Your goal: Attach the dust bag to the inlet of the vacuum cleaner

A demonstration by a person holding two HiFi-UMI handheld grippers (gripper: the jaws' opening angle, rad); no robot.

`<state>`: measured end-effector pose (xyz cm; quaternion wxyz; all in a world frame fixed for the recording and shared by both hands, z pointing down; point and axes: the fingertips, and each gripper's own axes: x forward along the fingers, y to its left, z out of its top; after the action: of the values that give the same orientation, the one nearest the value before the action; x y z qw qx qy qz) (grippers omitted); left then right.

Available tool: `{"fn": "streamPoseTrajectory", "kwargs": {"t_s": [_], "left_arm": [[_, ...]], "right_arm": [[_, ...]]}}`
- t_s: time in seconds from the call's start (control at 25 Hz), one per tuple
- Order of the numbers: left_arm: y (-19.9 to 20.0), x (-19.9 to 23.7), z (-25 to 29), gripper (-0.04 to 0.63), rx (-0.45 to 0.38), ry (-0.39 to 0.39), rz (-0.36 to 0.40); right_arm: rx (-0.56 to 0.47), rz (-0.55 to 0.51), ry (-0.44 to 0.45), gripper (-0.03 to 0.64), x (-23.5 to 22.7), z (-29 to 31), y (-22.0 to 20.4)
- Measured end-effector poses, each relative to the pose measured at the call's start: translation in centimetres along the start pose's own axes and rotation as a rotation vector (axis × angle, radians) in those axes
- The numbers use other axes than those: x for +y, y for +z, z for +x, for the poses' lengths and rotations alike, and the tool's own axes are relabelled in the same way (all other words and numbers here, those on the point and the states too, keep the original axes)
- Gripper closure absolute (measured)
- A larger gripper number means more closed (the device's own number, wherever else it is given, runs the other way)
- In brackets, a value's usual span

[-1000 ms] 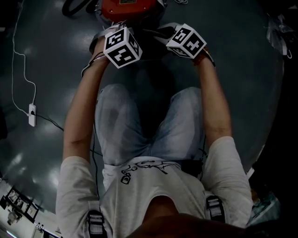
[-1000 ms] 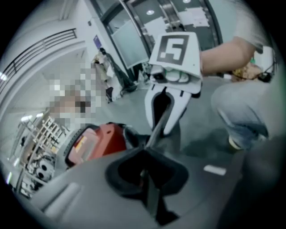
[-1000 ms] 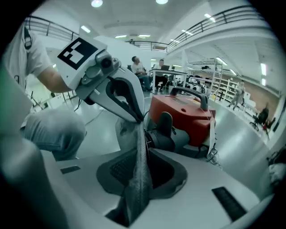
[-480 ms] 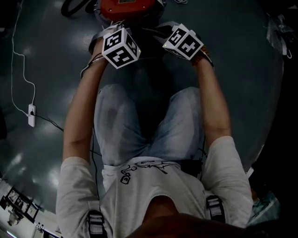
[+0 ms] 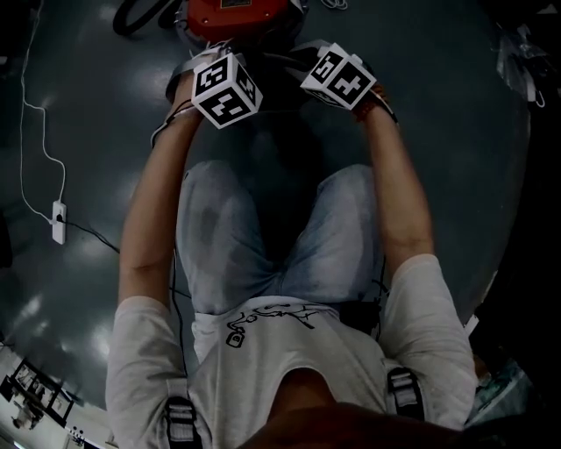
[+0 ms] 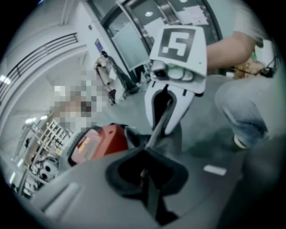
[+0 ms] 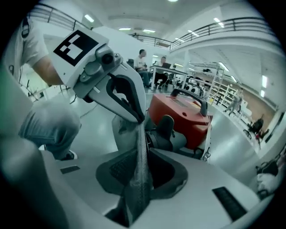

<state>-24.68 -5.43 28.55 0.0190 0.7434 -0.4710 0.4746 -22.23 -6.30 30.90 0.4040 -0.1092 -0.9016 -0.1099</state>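
Pinching the dust bag [image 7: 139, 154], left claw [image 7: 139, 119] and right claw [image 6: 161, 129] seem hidden overhead.

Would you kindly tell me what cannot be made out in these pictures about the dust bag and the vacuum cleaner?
Right gripper view: the dust bag, pinched by the left claw, hides where it meets the inlet.
Left gripper view: the inlet cannot be picked out behind the right claw and the bag.
Head view: the top edge cuts off the vacuum cleaner; the marker cubes hide the bag and both claws' tips.
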Motion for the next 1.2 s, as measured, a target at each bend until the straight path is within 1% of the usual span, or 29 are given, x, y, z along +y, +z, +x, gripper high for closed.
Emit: {"fn": "streamPoseTrajectory", "kwargs": {"t_s": [0.08, 0.12, 0.16, 0.2, 0.24, 0.32, 0.36, 0.4, 0.44, 0.48, 0.56, 0.6, 0.64, 0.68, 0.8, 0.84, 0.88, 0.92, 0.96, 1.04, 1.08, 1.12, 1.16, 1.2], "left_arm": [[-1.3, 0.1, -0.5, 0.580, -0.062, 0.000, -0.109], [-2.0, 0.1, -0.7, 0.581, -0.084, -0.004, -0.153], [-2.5, 0.1, -0.9, 0.581, -0.091, -0.006, -0.175], [-2.6, 0.1, -1.0, 0.581, -0.081, -0.005, -0.166], [-2.4, 0.1, -0.9, 0.581, -0.054, -0.001, -0.127], [-1.0, -0.2, -0.4, 0.581, 0.012, 0.006, -0.015], [-0.2, -0.3, -0.2, 0.581, 0.034, 0.007, 0.026], [0.4, -0.4, 0.0, 0.580, 0.039, 0.007, 0.040], [0.7, -0.4, 0.0, 0.581, 0.028, 0.006, 0.026], [0.6, -0.4, -0.1, 0.581, 0.004, 0.004, -0.011], [-0.3, -0.2, -0.6, 0.581, -0.053, -0.005, -0.114], [-0.7, -0.1, -0.8, 0.581, -0.072, -0.008, -0.151], [-1.0, 0.0, -0.9, 0.581, -0.076, -0.008, -0.163], [-0.9, 0.0, -0.8, 0.583, -0.066, -0.006, -0.148], [0.1, 0.1, 0.0, 0.583, 0.004, 0.003, -0.013], [0.3, 0.0, 0.1, 0.581, 0.019, 0.007, 0.021], [0.3, 0.0, 0.2, 0.581, 0.021, 0.010, 0.033], [0.0, 0.0, 0.0, 0.581, 0.010, 0.014, 0.020], [-0.4, -0.1, -0.2, 0.581, -0.009, 0.017, -0.015], [-1.3, -0.1, -0.7, 0.583, -0.057, 0.017, -0.112], [-1.6, -0.1, -0.9, 0.583, -0.076, 0.015, -0.154], [-1.7, -0.1, -0.9, 0.583, -0.085, 0.015, -0.176], [-1.6, 0.0, -0.9, 0.583, -0.081, 0.017, -0.173], [-1.2, 0.0, -0.7, 0.583, -0.066, 0.021, -0.146]], "right_arm": [[0.075, -0.103, -0.018, 0.541, 0.2, 0.5, 0.7], [0.096, -0.140, -0.024, 0.541, 0.4, 0.9, 1.1], [0.099, -0.154, -0.025, 0.541, 0.6, 1.1, 1.4], [0.084, -0.139, -0.022, 0.540, 0.7, 1.3, 1.4], [0.055, -0.100, -0.015, 0.541, 0.8, 1.2, 1.3], [-0.009, -0.009, 0.000, 0.541, 0.6, 0.6, 0.5], [-0.026, 0.020, 0.006, 0.541, 0.4, 0.1, 0.1], [-0.026, 0.028, 0.007, 0.541, 0.3, -0.3, -0.1], [-0.010, 0.014, 0.003, 0.541, 0.1, -0.7, -0.2], [0.018, -0.019, -0.006, 0.541, 0.1, -0.8, -0.1], [0.077, -0.101, -0.025, 0.541, 0.2, -0.7, 0.4], [0.090, -0.126, -0.032, 0.541, 0.3, -0.5, 0.7], [0.087, -0.128, -0.035, 0.541, 0.3, -0.3, 0.8], [0.070, -0.108, -0.036, 0.541, 0.3, -0.2, 0.7], [-0.004, 0.003, -0.026, 0.541, 0.0, -0.3, 0.0], [-0.014, 0.026, -0.023, 0.541, -0.1, -0.3, -0.1], [-0.011, 0.031, -0.023, 0.541, -0.1, -0.2, -0.1], [0.006, 0.014, -0.026, 0.541, 0.0, -0.1, 0.1], [0.034, -0.023, -0.032, 0.541, 0.2, 0.1, 0.3], [0.098, -0.119, -0.044, 0.541, 0.4, 0.2, 1.0], [0.114, -0.152, -0.050, 0.541, 0.5, 0.2, 1.2], [0.115, -0.162, -0.053, 0.541, 0.5, 0.2, 1.3], [0.102, -0.149, -0.052, 0.541, 0.5, 0.1, 1.1], [0.079, -0.116, -0.050, 0.541, 0.4, 0.0, 0.8]]}}
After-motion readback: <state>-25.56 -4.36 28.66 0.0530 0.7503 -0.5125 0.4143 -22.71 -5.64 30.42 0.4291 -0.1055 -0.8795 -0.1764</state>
